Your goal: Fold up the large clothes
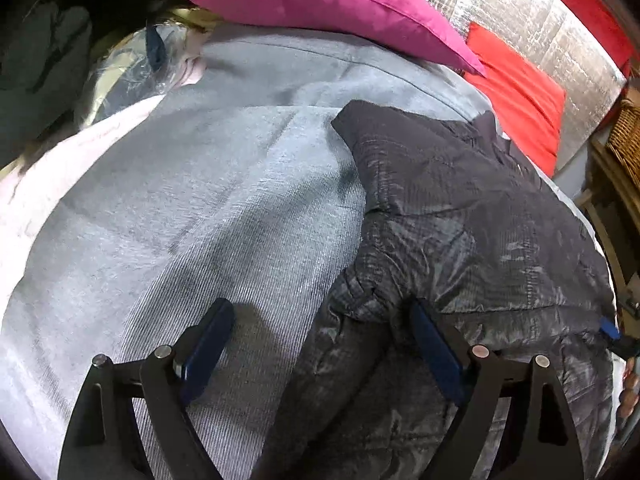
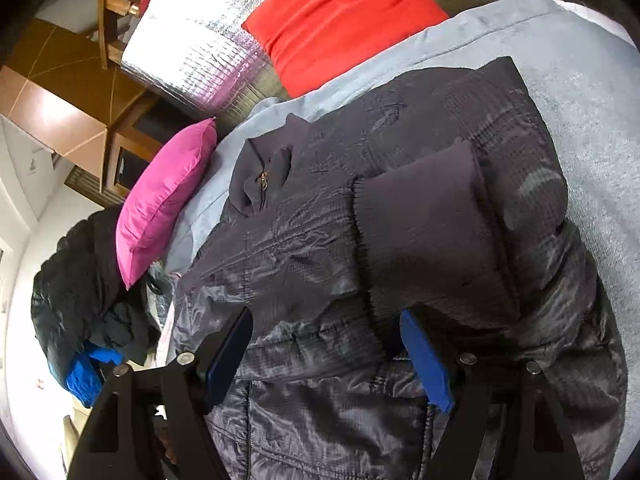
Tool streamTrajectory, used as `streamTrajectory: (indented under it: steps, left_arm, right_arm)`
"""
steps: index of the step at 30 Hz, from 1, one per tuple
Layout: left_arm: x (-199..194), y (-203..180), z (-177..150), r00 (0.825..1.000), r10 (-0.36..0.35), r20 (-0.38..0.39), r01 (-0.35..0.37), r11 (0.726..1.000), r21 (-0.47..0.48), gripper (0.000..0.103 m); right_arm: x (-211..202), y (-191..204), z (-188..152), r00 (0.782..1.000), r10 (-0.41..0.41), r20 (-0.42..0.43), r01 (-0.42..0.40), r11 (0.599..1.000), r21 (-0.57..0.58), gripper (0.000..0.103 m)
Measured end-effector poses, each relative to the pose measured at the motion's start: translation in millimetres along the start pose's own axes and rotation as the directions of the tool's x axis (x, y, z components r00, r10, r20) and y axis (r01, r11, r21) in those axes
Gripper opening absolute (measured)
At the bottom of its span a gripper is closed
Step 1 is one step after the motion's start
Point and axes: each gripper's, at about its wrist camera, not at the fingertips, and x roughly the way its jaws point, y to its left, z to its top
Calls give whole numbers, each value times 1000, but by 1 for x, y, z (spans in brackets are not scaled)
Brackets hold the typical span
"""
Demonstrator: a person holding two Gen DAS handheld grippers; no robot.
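Dark quilted nylon, glossy and puffed, makes up the padded jacket (image 2: pixel 400 240) that lies spread on the grey blanket (image 1: pixel 200 200) of the bed, its collar and zip pull toward the magenta pillow (image 2: pixel 164 204) and one sleeve folded across the chest, the ribbed cuff (image 2: pixel 424 240) uppermost. Judged by its look, it should be light but bulky, soft and springy, with a slick shell that may slide off the fingers and puff back out of a crease; the knit cuff, the hem band or a stitched seam would likely give a surer hold than the smooth panels. The left gripper (image 1: pixel 320 340) hovers over the jacket's edge with its fingers spread wide, one over the blanket and one at the fabric, grasping nothing. The right gripper (image 2: pixel 328 344) is likewise released, its fingers straddling the lower chest just below the cuff. The jacket's hem and lower front are cut off behind the grippers, and the far sleeve cannot be made out. A dark heap of other clothes (image 2: pixel 80 280) beside the pillow is too bunched to identify.
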Motion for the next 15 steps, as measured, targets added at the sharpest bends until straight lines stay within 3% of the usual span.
streamTrajectory:
  steps: [6,9,11,12,14,15]
  left_arm:
    - [-21,-12,38,988,-135,71,134,991,14,89]
    - [7,-10,73,972,-233,4,233,971,-46,89]
    - [36,-4,88,962,-262,-71,252,959,-126,89]
    - [54,-2,97,955,-275,-115,256,954,-156,86]
    - [66,-2,105,955,-272,-121,251,954,-165,75]
    - [71,-2,112,956,-266,-119,245,955,-165,54]
  right_arm:
    - [3,4,-1,1000,-22,-5,22,1000,-14,79]
    - [3,4,-1,1000,-17,-10,17,1000,-18,79]
    - [4,1,0,1000,-1,-13,1,1000,-9,79]
    - [4,-1,0,1000,7,-15,-7,1000,-5,79]
    - [5,-4,1,1000,19,-18,-19,1000,-6,79]
    - [5,-5,0,1000,23,-19,-24,1000,-8,79]
